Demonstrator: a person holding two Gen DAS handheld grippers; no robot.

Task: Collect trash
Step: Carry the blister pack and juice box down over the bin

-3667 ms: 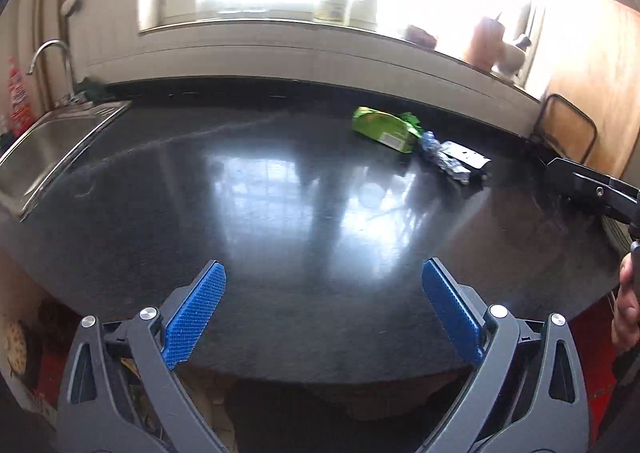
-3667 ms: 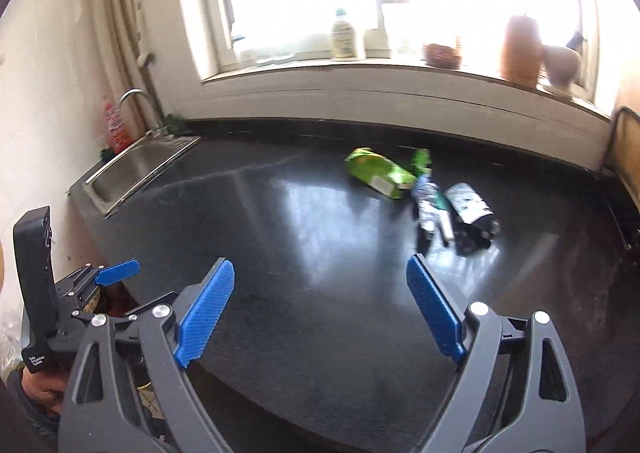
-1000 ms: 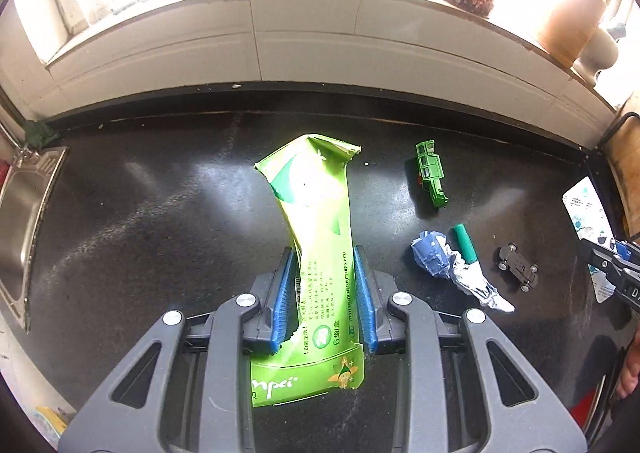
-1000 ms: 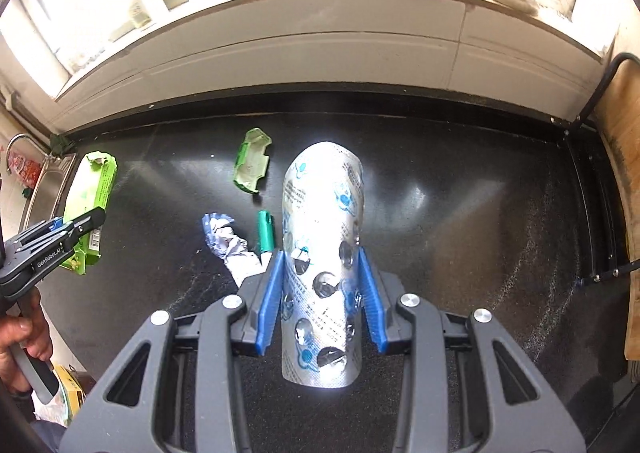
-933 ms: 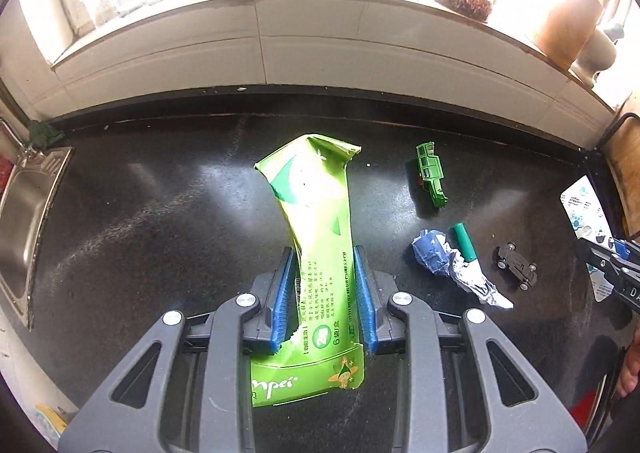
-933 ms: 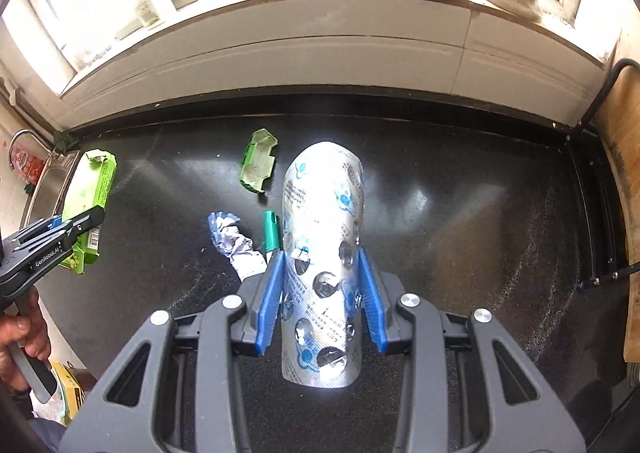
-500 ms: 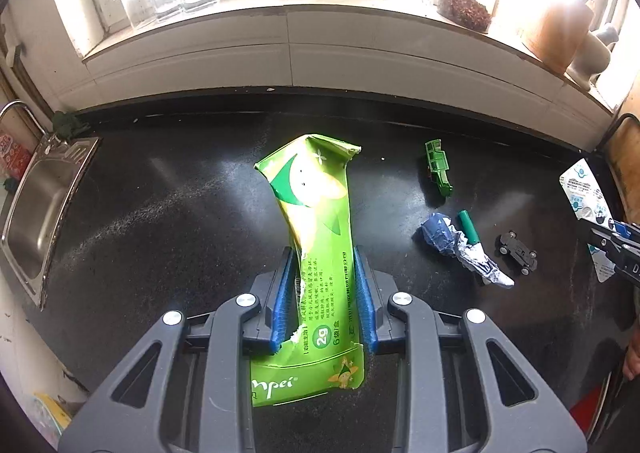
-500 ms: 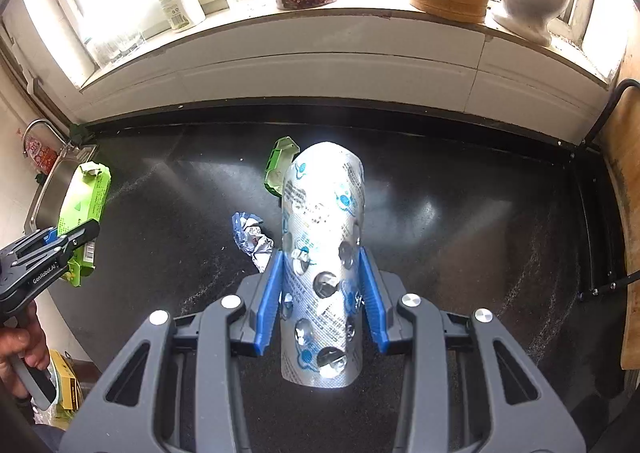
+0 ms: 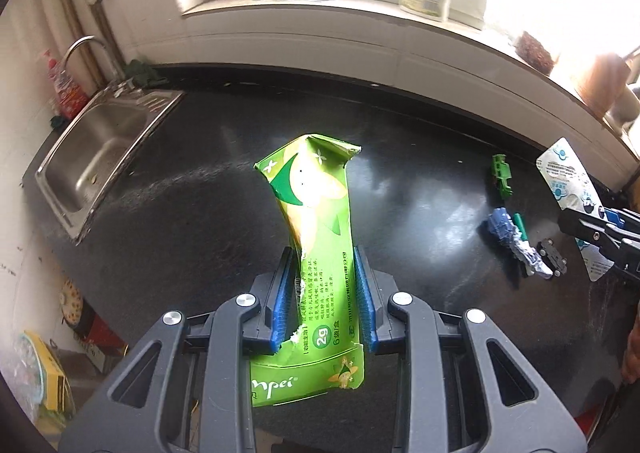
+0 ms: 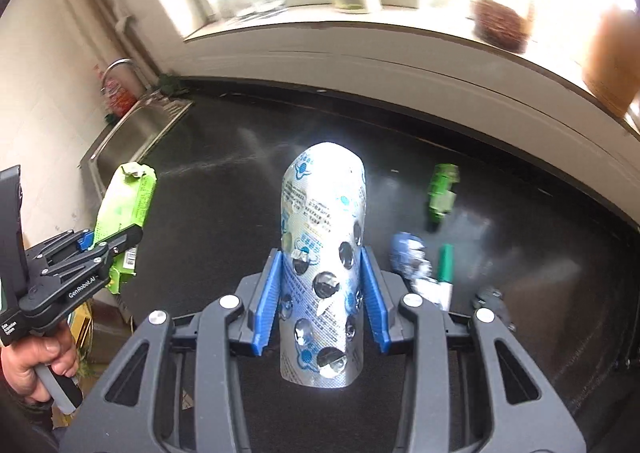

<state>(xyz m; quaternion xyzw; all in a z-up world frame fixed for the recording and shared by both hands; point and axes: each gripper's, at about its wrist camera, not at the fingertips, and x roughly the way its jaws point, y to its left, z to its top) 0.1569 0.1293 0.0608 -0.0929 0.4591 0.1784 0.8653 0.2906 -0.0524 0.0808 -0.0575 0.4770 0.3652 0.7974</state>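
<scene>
A torn green packet (image 9: 320, 253) is clamped between the narrowly set fingers of the left gripper (image 9: 323, 307) and is held above the dark worktop (image 9: 200, 213). A silver blister sheet (image 10: 324, 253) is pinched in the right gripper (image 10: 320, 303), whose jaws are opening slightly; the blue pads are seen just at its curved edges. The sheet could be lost if that grip loosens further, since it is bowed and slick. A crumpled foil wrapper (image 9: 516, 237), a green scrap (image 9: 502, 175) and a small dark piece (image 9: 554, 259) are left on the right of the worktop, so a return trip is likely needed.
</scene>
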